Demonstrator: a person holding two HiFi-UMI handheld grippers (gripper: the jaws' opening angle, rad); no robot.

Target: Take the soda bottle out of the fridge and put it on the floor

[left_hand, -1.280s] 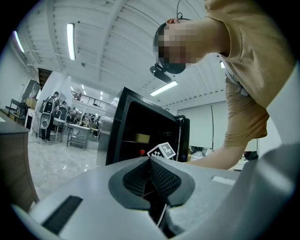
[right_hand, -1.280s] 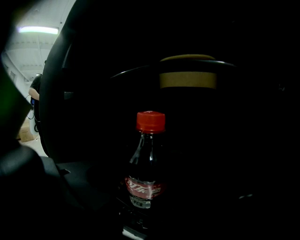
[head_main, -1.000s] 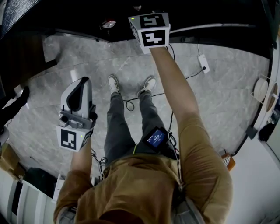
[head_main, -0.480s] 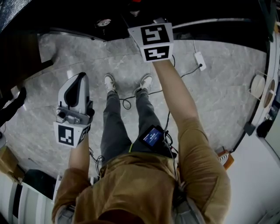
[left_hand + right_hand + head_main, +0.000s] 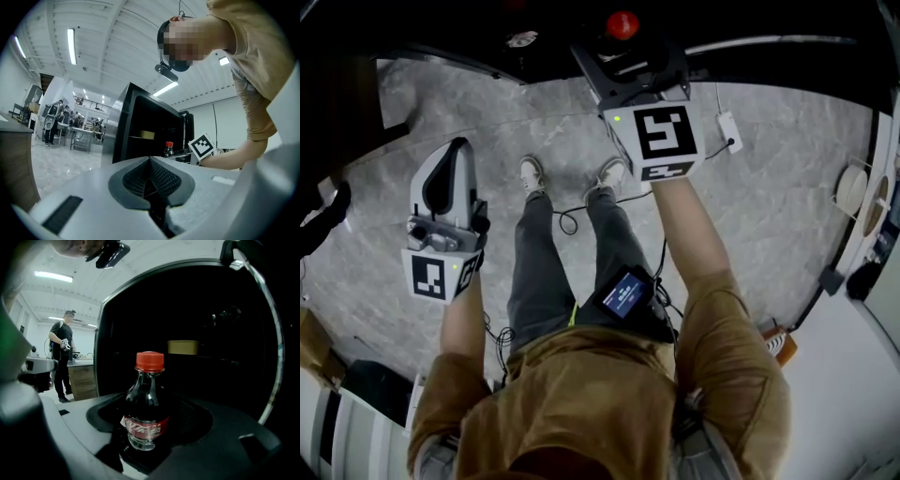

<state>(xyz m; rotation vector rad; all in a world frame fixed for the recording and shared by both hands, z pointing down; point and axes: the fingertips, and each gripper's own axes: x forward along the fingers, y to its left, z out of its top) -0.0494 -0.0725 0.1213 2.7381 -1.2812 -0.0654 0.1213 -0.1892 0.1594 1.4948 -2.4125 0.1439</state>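
Note:
The soda bottle (image 5: 146,404), dark with a red cap and red label, stands upright between the jaws of my right gripper (image 5: 149,430), which is shut on it. In the head view only the bottle's red cap (image 5: 622,24) shows past the right gripper (image 5: 619,52), at the dark fridge's (image 5: 750,28) opening. The left gripper view shows the bottle (image 5: 168,149) small, in front of the black fridge (image 5: 140,126). My left gripper (image 5: 448,155) hangs over the floor on the left, its jaws shut and empty (image 5: 151,177).
Grey marble floor (image 5: 769,187) spreads below, with the person's feet (image 5: 572,173), a cable and a white power adapter (image 5: 727,129) on it. A yellow box (image 5: 183,347) sits deep in the fridge. A person (image 5: 63,357) stands by a counter at the left.
My right gripper has drawn back from the fridge toward the person, bringing the bottle's red cap into the head view. The left gripper drifted slightly left.

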